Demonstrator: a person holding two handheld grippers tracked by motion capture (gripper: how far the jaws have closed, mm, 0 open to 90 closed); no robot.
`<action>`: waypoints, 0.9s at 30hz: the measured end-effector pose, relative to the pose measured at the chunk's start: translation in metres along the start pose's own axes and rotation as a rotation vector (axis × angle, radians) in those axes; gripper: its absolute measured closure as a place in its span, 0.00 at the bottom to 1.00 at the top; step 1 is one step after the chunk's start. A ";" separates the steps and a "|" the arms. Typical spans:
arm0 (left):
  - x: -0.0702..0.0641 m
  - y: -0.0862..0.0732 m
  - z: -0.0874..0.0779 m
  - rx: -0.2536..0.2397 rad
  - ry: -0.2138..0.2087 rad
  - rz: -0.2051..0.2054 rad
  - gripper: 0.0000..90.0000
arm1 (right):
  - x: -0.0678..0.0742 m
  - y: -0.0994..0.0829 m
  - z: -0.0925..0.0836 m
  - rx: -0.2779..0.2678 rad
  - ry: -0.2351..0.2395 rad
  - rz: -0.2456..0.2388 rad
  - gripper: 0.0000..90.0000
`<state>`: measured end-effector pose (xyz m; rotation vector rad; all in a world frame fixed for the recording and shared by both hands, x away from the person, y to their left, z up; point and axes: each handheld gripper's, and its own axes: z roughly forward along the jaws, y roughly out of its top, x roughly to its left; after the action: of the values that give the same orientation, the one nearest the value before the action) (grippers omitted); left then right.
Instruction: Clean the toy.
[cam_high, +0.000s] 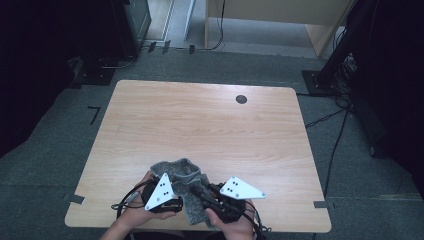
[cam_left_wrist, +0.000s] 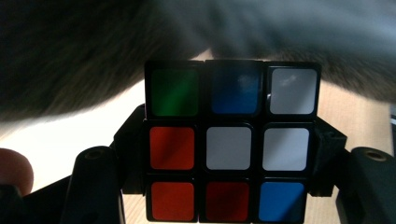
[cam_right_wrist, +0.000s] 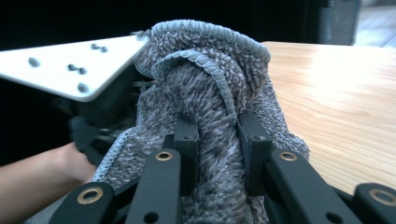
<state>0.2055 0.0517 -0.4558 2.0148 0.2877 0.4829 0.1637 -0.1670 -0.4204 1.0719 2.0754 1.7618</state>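
Holding a cube and a cloth near the table's front edge

Sitting at the near edge of the table, both grippers are close together. In the high view, the left gripper and the right gripper are lying side by side in the person's hands, with the grey cloth bunched between and over them. The cube is hiding under the cloth there.

The left gripper view is showing what the high view is missing: the cube is sitting between the two black jaws, which are pressing on its sides. Its near face is showing green, blue, white, red and orange squares. The cloth is hanging over it as a dark, blurry shape, and the cube's bottom row is cut off by the edge.

The right gripper view is showing the cloth up close. The jaws are nearly shut, pinching a thick fold of it. The left gripper's white plate is poking in at the left, and the cloth is covering the parts below it.
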 end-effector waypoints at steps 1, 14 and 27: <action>-0.001 0.001 -0.001 -0.002 0.004 0.004 0.38 | 0.000 -0.002 0.002 0.006 -0.005 -0.004 0.82; 0.003 -0.004 0.003 0.028 0.024 -0.001 0.38 | -0.019 -0.002 -0.005 -0.029 -0.010 0.078 0.82; 0.007 -0.003 -0.003 0.003 0.031 -0.011 0.38 | -0.042 -0.013 -0.007 0.013 -0.098 0.132 0.82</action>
<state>0.2107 0.0580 -0.4559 2.0096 0.3187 0.5073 0.1844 -0.2000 -0.4420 1.2994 2.0026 1.7184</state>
